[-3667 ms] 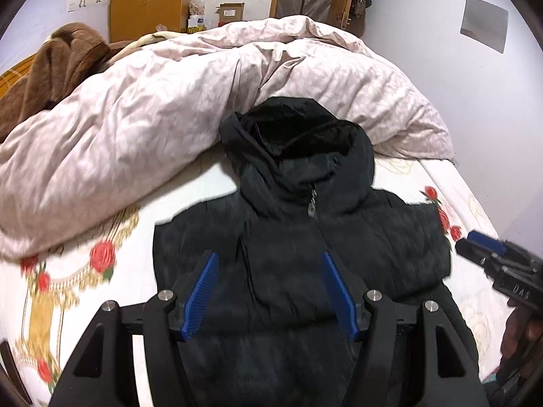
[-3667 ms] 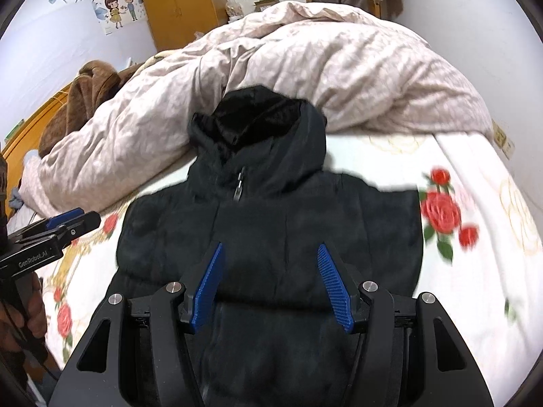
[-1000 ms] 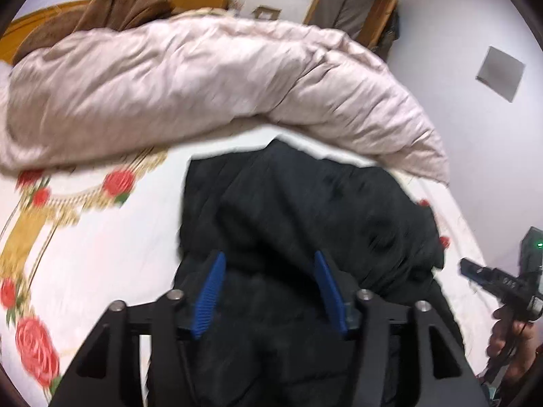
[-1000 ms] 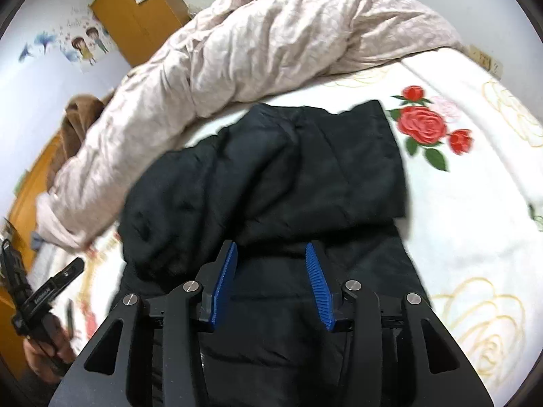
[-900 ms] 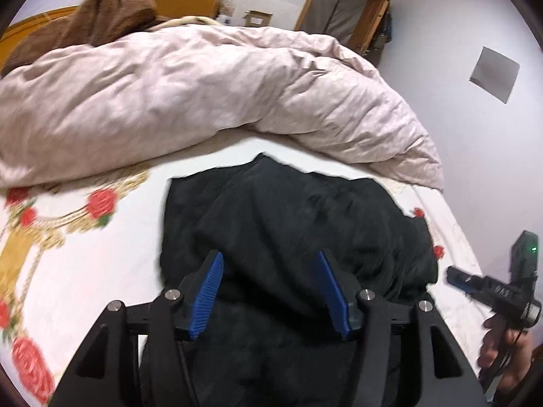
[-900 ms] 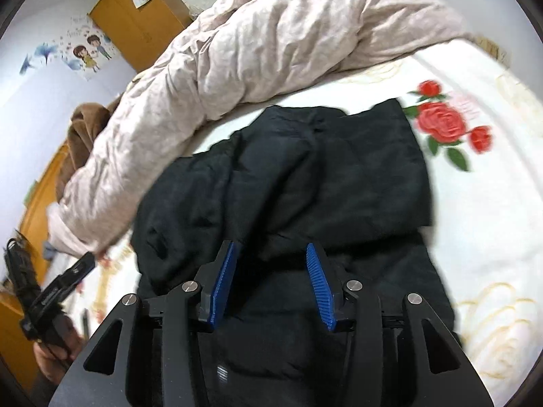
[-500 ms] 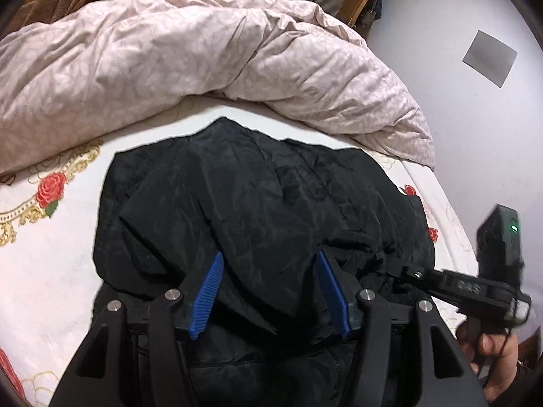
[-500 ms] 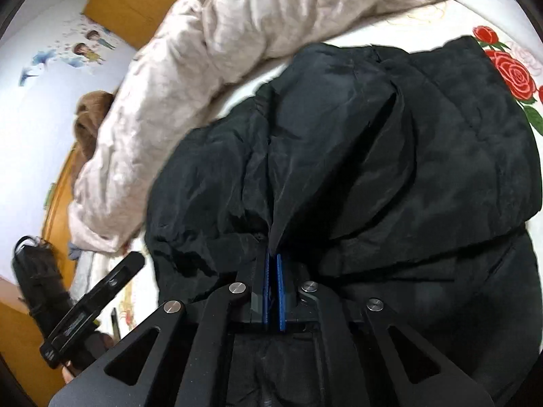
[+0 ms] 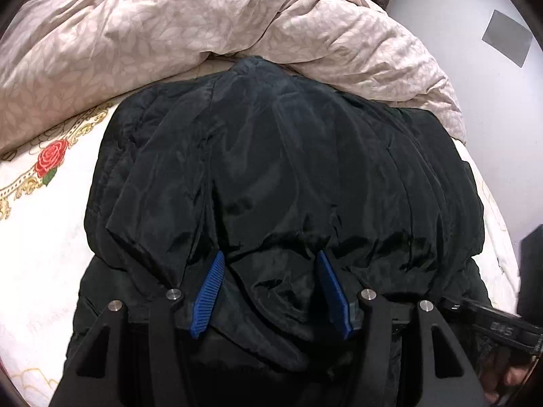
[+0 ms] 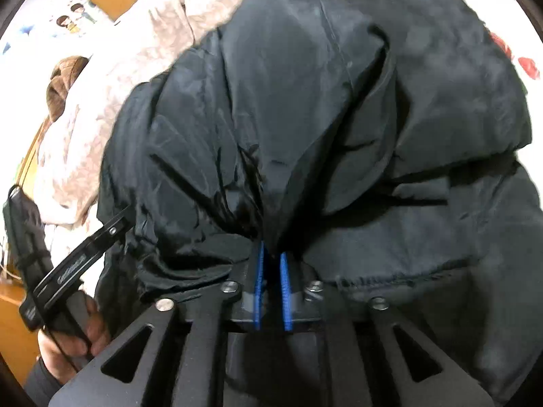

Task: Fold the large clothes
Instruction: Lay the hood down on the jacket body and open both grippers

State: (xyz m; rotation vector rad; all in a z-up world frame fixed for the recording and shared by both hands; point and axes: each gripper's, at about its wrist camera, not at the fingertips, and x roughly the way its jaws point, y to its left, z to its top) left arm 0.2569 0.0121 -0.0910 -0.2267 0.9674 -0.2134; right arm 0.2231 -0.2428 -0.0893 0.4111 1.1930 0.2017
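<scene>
In the left wrist view, a white bedsheet printed with a red rose and gold scrollwork is seen at the left edge. A crumpled beige duvet with a leaf pattern fills the upper part of the frame. The black hooded jacket is spread across the centre of the bed, its top folded down towards the camera so that the zip and front are hidden. The left gripper is held low in the frame with its blue-padded jaws released; a fold of the jacket lies between them, but no pressing of the pads on it can be made out. At the lower right, the other tool is cut off by the frame edge; white lettering is printed on it, too blurred to be read.

In the right wrist view, cartoon wall stickers are seen blurred at the upper left. Lower left, the left hand is wrapped round its tool, whose printed label is unreadable. In the centre, the right gripper is clenched on a bunched pleat of the jacket; its jaws have just been parting slightly, with the fabric between them. At the far right, a red rose print is partly covered by the jacket.
</scene>
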